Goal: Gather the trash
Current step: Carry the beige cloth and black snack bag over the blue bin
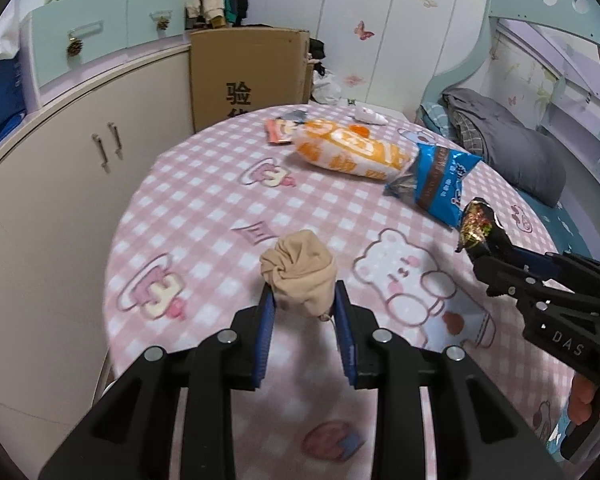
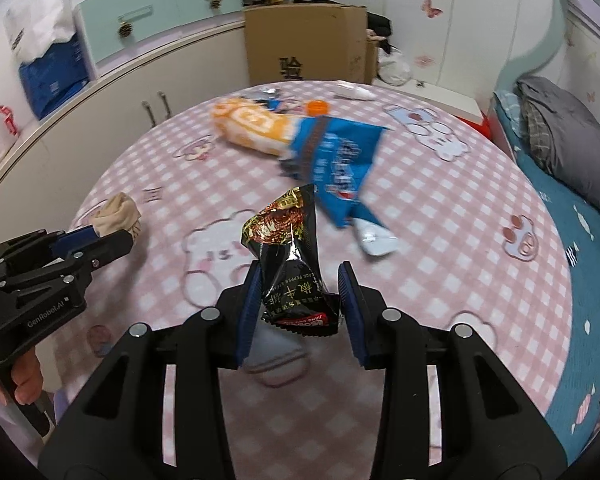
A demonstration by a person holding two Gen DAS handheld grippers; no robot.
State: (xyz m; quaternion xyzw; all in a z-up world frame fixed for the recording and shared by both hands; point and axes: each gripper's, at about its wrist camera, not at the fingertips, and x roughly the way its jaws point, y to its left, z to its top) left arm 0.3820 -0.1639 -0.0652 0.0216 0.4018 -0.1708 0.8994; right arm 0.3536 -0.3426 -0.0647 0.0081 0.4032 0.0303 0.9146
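Note:
My left gripper (image 1: 305, 298) is shut on a crumpled beige wad (image 1: 299, 270) and holds it above the pink checked table (image 1: 204, 216). It also shows in the right wrist view (image 2: 116, 214). My right gripper (image 2: 299, 280) is shut on a black snack wrapper (image 2: 290, 256), which also shows at the right of the left wrist view (image 1: 476, 224). On the far half of the table lie an orange-and-white bag (image 1: 350, 152), a blue snack bag (image 1: 436, 180), a small orange wrapper (image 1: 278, 130) and a white scrap (image 1: 370, 116).
A cardboard box (image 1: 248, 76) stands behind the table. Cream cabinets (image 1: 76, 160) run along the left. A bed with a grey blanket (image 1: 512, 148) is on the right. A pale wrapper (image 2: 376, 240) lies by the blue bag.

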